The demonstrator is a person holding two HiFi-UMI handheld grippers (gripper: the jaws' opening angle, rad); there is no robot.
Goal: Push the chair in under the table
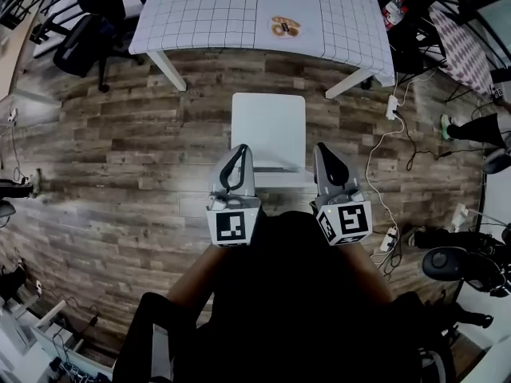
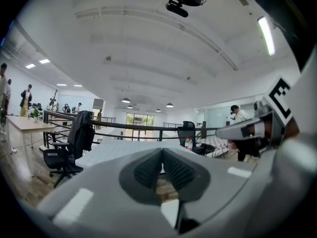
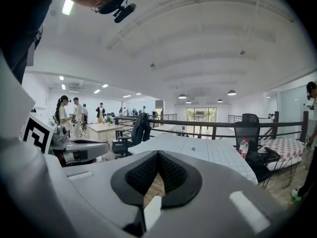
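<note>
A white chair (image 1: pixel 268 130) stands on the wood floor just short of the white grid-topped table (image 1: pixel 207 10), its seat facing the table and its backrest nearest me. My left gripper (image 1: pixel 238 152) is shut and sits at the left end of the backrest. At the right end is my right gripper (image 1: pixel 326 152), also shut. Whether they press on the chair is hidden. In the left gripper view the shut jaws (image 2: pixel 162 152) point at the table (image 2: pixel 114 150). The right gripper view shows its shut jaws (image 3: pixel 158 155) toward the table (image 3: pixel 213 152). Nothing is between either pair.
The table's angled legs (image 1: pixel 169 72) (image 1: pixel 351 82) flank the chair's path. A black office chair (image 1: pixel 88 34) stands at the far left. Power strips and white cables (image 1: pixel 391 106) lie on the floor to the right. A bottle (image 1: pixel 394 10) is by the table's right corner. People stand in the background.
</note>
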